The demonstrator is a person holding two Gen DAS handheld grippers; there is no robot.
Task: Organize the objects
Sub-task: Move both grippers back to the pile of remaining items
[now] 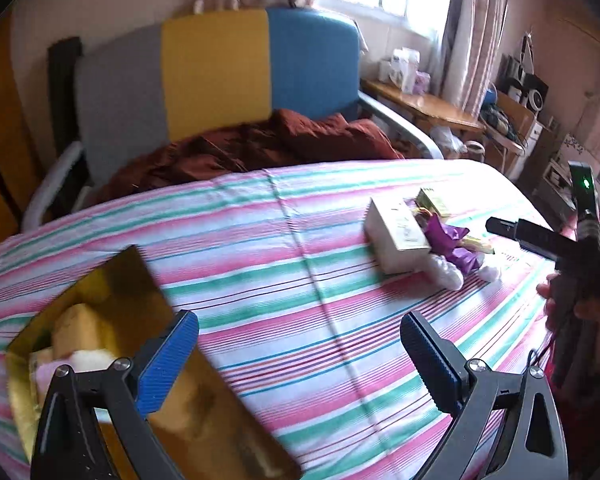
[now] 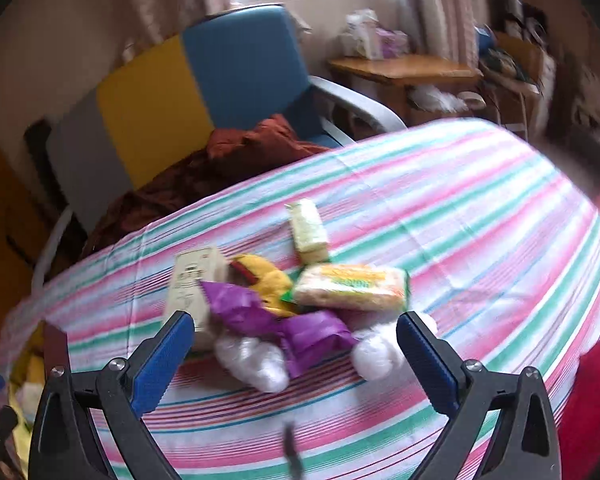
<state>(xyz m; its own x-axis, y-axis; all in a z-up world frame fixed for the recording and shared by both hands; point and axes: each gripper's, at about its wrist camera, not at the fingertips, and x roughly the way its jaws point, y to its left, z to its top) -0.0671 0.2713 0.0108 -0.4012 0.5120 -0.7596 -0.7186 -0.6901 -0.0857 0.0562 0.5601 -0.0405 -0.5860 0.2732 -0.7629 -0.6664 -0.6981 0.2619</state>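
Purple-wrapped packet (image 2: 300, 326) among snacks (image 2: 350, 286)

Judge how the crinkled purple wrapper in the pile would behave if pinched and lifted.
The crinkled purple wrapper looks thin and creased, so probably floppy and light. Its twisted middle suggests it would crush between pads rather than resist. It touches the white plastic-wrapped bundle, so lifting may nudge that.

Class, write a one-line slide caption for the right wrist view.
Open right gripper hovers over a purple-wrapped white plush toy, cream carton and yellow snack packets piled on the pink-and-green striped bedsheet.
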